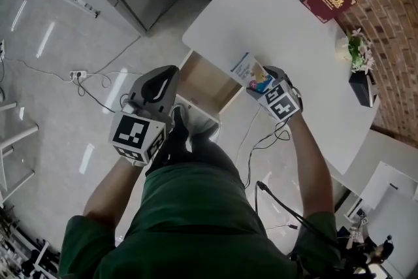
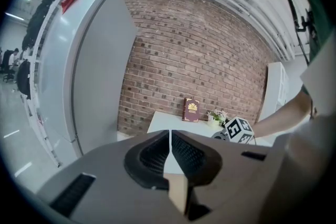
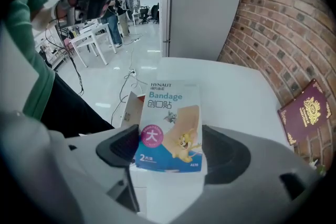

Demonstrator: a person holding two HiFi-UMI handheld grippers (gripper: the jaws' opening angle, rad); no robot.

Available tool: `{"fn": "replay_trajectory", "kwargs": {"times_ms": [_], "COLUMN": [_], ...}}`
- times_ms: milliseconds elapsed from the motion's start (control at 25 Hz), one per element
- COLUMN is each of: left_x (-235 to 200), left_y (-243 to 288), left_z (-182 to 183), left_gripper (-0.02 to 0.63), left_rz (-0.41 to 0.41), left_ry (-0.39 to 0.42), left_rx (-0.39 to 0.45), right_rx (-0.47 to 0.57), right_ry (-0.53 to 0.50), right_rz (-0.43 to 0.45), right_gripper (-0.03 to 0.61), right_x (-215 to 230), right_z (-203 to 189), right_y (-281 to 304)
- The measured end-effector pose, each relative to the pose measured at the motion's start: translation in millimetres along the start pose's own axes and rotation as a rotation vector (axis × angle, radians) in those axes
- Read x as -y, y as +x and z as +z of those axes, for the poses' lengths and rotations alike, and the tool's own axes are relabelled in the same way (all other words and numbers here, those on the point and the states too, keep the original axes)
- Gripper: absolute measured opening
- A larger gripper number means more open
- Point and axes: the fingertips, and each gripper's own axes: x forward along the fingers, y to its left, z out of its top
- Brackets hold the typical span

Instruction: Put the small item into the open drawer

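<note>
Jaws of the right gripper (image 1: 279,100) clamp the bandage box (image 1: 250,72) by its lower end. In the head view the box sits over the table (image 1: 294,23) edge, just beside the open drawer (image 1: 204,83), and the left gripper (image 1: 151,101) hangs on the drawer's far side. The left gripper view shows jaws pressed together, empty. In the right gripper view the thin card box looks light and crushable, so a gentle hold across its side edges suits.
</note>
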Motion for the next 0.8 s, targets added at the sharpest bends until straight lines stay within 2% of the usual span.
{"fn": "replay_trajectory", "kwargs": {"times_ms": [160,480,680,800], "left_x": [-3,-4,-11,-14], "left_y": [-5,-14,-23,-27], "left_z": [-6,-20,-30,-36], "left_gripper": [0.012,0.012,0.012,0.012], "left_rz": [0.000,0.015,0.044,0.062], "left_ry": [-0.008,-0.037,-0.072,-0.086], "left_rx": [-0.011,-0.035,-0.047,-0.054], "right_rx": [0.052,0.160,0.232,0.227], "right_ry": [-0.013,0.008,-0.012,-0.036], "right_rz": [-0.045,-0.192,-0.208,-0.202], "right_gripper": [0.377,0.377,0.377,0.377], "right_x": [-23,-59,-90,-108], "right_z": [20,61,81,80], "right_y": [2,-1,12,29]}}
